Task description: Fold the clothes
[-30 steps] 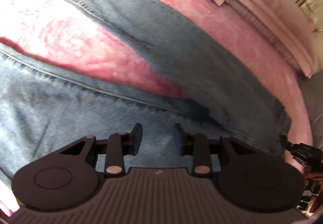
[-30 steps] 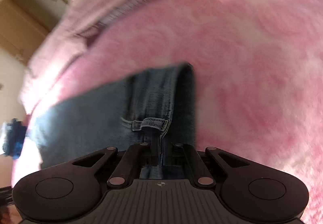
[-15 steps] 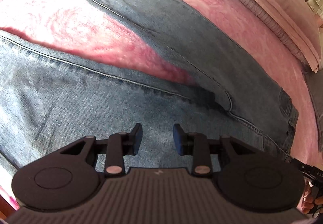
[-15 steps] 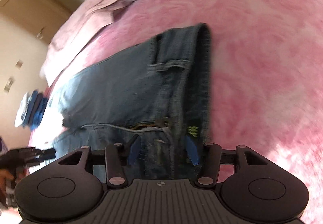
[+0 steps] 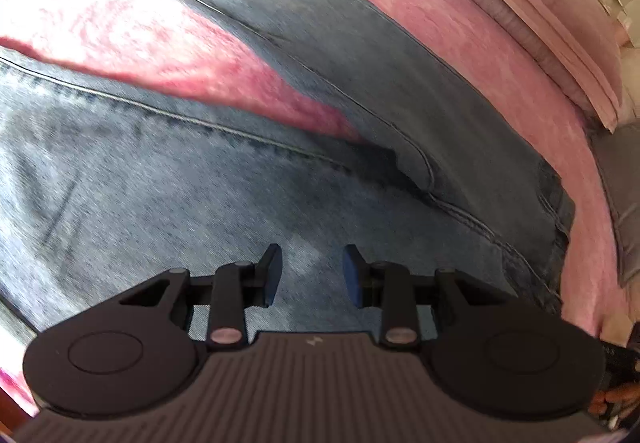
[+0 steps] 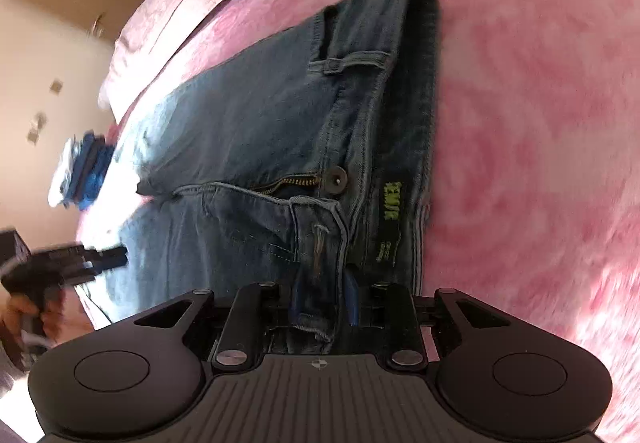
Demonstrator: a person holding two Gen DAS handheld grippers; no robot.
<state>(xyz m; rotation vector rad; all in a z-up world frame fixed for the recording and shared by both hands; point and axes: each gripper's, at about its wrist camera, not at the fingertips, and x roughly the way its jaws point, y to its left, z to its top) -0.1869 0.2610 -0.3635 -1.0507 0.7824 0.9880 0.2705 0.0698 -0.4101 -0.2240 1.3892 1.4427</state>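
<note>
Two denim legs of the jeans fork across the fuzzy pink blanket. Left gripper hovers with jaws apart. Right gripper, jaws just closing, clamps the stitched waistband at 6 o'clock.

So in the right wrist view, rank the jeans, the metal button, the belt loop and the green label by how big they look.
1. jeans
2. green label
3. belt loop, looks similar to the label, so unsure
4. metal button

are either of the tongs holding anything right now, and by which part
The right tongs have just been closing on the jeans and pinch the waistband by the buttonhole flap. The left tongs stand open over the denim, holding nothing.
</note>
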